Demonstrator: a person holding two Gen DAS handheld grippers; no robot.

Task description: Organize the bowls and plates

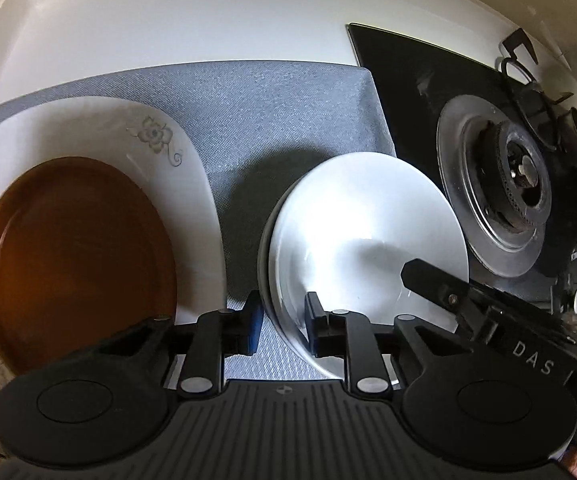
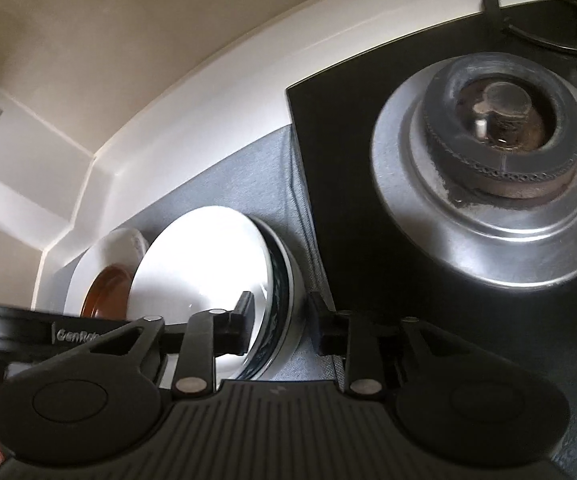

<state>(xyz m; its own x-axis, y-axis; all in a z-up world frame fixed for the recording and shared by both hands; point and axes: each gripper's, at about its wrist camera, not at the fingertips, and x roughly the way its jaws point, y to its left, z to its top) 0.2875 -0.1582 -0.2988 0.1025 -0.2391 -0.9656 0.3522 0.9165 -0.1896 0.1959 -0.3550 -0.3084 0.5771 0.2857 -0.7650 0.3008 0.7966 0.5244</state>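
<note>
We note the white bowl [image 1: 368,232], nested in another bowl on the grey mat [image 1: 288,104], just beside the stove burner [image 1: 500,184]. Left gripper [image 1: 282,320] straddles its near-left rim, jaws parted, pads not clearly pressing. Right gripper [image 2: 280,316] straddles the opposite rim, likewise parted. Brown plate [image 1: 76,252] sits on the white floral plate [image 1: 156,136] to the left. Both hands equally near; rim between each jaw pair.
</note>
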